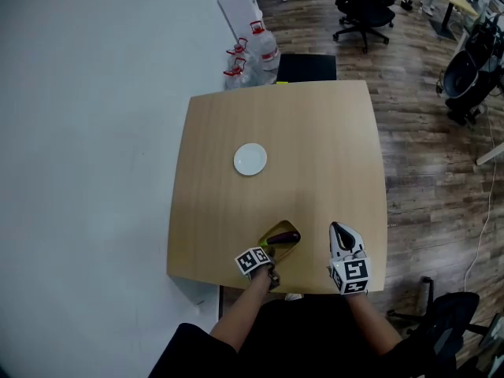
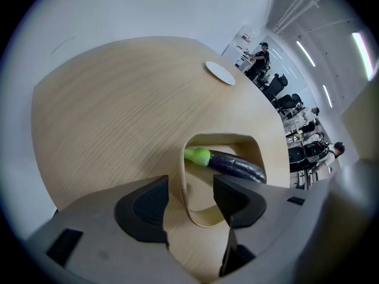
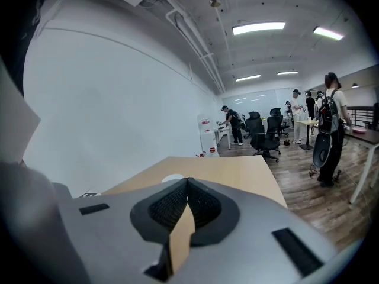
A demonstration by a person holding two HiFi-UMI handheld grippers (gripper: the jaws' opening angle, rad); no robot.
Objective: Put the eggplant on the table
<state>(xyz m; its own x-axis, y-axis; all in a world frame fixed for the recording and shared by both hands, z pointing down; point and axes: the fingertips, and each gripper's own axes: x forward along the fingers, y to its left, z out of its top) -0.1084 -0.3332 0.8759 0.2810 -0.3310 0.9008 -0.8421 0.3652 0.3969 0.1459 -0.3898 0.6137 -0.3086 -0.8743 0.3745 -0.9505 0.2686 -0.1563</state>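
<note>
A dark purple eggplant [image 1: 285,238] with a green stem end lies inside a shallow light-wood bowl [image 1: 272,228] near the front edge of the wooden table [image 1: 236,124]. In the left gripper view the eggplant [image 2: 234,163] rests across the bowl's far side. My left gripper [image 2: 190,203] is open, and the bowl's near rim [image 2: 177,176] stands between its jaws without being pressed. In the head view the left gripper [image 1: 272,263] sits at the bowl's near edge. To the right of the bowl my right gripper [image 1: 337,228] is shut and empty, as the right gripper view also shows [image 3: 187,185].
A small white plate [image 1: 250,159] sits at mid-table. Behind the far edge stand water bottles [image 1: 256,50] against the white wall and a black box [image 1: 305,67]. Office chairs [image 1: 362,6] and people stand on the wood floor beyond.
</note>
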